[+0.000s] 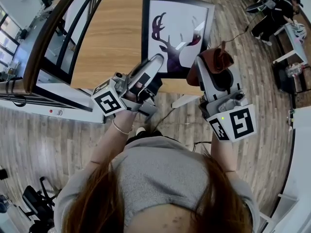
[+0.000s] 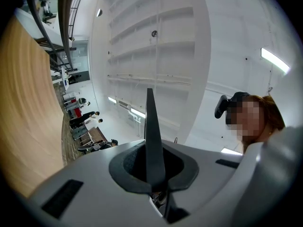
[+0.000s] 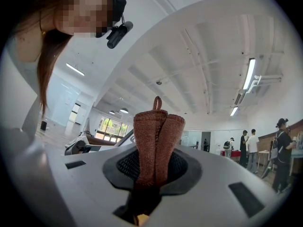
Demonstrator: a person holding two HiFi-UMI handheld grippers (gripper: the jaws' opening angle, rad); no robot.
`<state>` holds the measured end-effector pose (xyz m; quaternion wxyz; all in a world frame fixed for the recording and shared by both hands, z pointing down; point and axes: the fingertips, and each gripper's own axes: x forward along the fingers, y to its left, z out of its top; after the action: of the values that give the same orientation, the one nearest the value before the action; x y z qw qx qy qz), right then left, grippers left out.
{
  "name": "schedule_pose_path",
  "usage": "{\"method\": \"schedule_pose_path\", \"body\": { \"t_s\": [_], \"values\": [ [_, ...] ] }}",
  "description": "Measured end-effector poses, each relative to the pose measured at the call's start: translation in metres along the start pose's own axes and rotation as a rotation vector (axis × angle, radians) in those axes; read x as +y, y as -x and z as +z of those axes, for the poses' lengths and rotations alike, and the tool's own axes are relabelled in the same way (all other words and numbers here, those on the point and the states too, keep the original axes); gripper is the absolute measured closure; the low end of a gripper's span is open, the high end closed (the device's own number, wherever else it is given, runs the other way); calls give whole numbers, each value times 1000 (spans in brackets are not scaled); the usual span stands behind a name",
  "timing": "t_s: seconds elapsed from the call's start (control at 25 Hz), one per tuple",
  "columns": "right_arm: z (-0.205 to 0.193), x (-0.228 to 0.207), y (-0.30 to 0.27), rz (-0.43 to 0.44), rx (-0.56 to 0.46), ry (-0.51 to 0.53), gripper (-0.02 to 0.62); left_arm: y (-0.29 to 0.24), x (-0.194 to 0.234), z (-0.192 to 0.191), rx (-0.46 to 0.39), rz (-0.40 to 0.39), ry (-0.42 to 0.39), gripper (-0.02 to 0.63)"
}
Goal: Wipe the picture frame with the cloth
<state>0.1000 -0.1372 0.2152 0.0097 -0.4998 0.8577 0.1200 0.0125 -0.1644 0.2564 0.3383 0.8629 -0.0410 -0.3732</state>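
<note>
The picture frame (image 1: 177, 33), black-edged with a dark deer silhouette on white, lies flat on the wooden table (image 1: 114, 28). My left gripper (image 1: 156, 61) hovers over the frame's near left corner, jaws shut with nothing between them. In the left gripper view it (image 2: 150, 109) tilts up toward a white wall. My right gripper (image 1: 213, 64) is shut on a bunched brown cloth (image 1: 217, 59) by the frame's near right corner. The right gripper view shows the cloth (image 3: 156, 136) standing up out of the shut jaws.
A black railing with glass panels (image 1: 58, 33) runs along the table's left side. The near table edge (image 1: 121, 85) is just under the grippers, with plank floor (image 1: 48, 140) below. A seated person and desks (image 1: 274, 13) are at the far right.
</note>
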Motion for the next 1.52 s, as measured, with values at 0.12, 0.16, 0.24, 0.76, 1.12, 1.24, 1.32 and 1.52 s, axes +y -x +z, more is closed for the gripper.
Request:
{"method": "schedule_pose_path", "body": {
  "t_s": [0.12,0.16,0.24,0.76,1.12,1.24,1.32,1.52],
  "values": [
    [-5,4,0,7,17,-12,499,2,3,3,-10,7,14,586],
    [-7,5,1,9,24,-16,499,3,4,2,-12,11,24,586],
    [-10,6,3,12,34,-24,499,4,8,2,-21,26,45,586],
    [-56,20,9,32,132,-74,499,46,61,-11,-68,225,188,586],
    [-82,30,0,54,153,-201,499,148,149,-56,-79,495,432,586],
    [-91,30,-3,54,164,-226,499,172,165,-72,-67,547,472,586],
    [-97,32,-5,60,172,-237,499,185,172,-81,-52,575,485,586],
    [-107,34,-13,69,170,-280,499,215,190,-98,-44,618,529,584]
  ]
}}
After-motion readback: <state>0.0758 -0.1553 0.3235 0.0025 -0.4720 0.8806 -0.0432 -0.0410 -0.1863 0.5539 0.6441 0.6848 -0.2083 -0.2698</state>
